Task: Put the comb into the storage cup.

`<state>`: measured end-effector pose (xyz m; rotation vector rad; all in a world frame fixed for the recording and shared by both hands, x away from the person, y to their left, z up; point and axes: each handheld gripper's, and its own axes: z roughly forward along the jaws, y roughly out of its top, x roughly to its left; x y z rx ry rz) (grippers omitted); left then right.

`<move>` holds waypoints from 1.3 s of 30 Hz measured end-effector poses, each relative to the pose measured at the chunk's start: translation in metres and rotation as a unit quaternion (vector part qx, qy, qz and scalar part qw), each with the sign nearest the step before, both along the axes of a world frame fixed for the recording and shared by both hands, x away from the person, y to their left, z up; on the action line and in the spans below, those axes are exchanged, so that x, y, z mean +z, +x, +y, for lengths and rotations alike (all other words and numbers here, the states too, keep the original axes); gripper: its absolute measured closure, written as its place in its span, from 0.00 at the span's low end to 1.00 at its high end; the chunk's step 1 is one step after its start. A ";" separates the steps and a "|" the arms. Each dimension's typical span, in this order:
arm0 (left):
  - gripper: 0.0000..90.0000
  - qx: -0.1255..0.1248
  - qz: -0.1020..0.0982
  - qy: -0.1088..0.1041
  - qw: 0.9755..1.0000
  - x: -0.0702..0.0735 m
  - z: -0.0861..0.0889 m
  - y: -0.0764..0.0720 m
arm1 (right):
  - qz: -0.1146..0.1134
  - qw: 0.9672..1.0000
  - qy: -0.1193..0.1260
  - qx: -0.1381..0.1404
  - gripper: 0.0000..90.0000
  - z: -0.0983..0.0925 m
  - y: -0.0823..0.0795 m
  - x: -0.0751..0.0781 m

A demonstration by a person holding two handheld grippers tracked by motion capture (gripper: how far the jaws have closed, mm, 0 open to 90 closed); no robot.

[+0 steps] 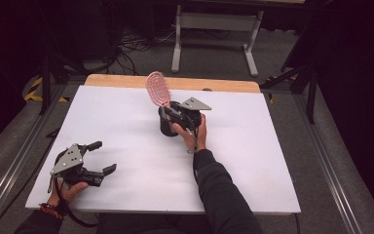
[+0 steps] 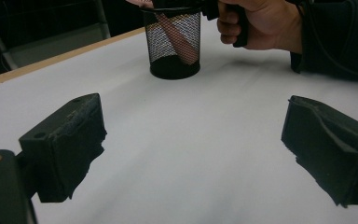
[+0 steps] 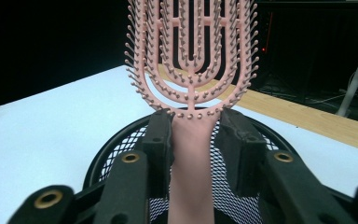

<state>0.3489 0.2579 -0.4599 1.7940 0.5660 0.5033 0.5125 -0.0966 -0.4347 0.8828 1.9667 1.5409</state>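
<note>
A pink hairbrush (image 1: 157,88) stands handle-down in a black mesh cup (image 1: 167,127) at the middle of the white table, bristle head up and leaning left. My right gripper (image 1: 168,111) is over the cup, shut on the brush handle just under the head (image 3: 191,70). In the right gripper view both pads sit against the handle above the cup rim (image 3: 98,158). My left gripper (image 1: 104,157) rests at the front left of the table, open, with nothing between its jaws (image 2: 193,140). Its view shows the cup (image 2: 173,46) with the handle inside it.
The white board (image 1: 253,161) covers the table, with a wooden strip (image 1: 224,85) along its far edge. Beyond it stand a white table frame (image 1: 214,29) and cables on the floor. The person's right hand (image 2: 261,23) is beside the cup.
</note>
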 end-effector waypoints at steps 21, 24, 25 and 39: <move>0.08 -0.001 -0.003 -0.001 1.000 0.000 0.000 0.000 | -0.002 1.000 0.004 -0.010 0.51 -0.004 0.001 0.007; 0.08 -0.002 -0.002 -0.003 1.000 0.001 0.000 0.000 | -0.010 1.000 0.006 -0.019 0.41 -0.005 -0.001 0.011; 0.08 -0.003 -0.002 -0.003 1.000 0.001 0.000 0.000 | -0.012 1.000 0.000 -0.024 0.41 -0.005 -0.002 0.013; 0.07 -0.006 -0.004 -0.005 1.000 0.001 -0.001 -0.001 | -0.026 0.999 -0.024 -0.032 0.30 -0.007 -0.008 0.025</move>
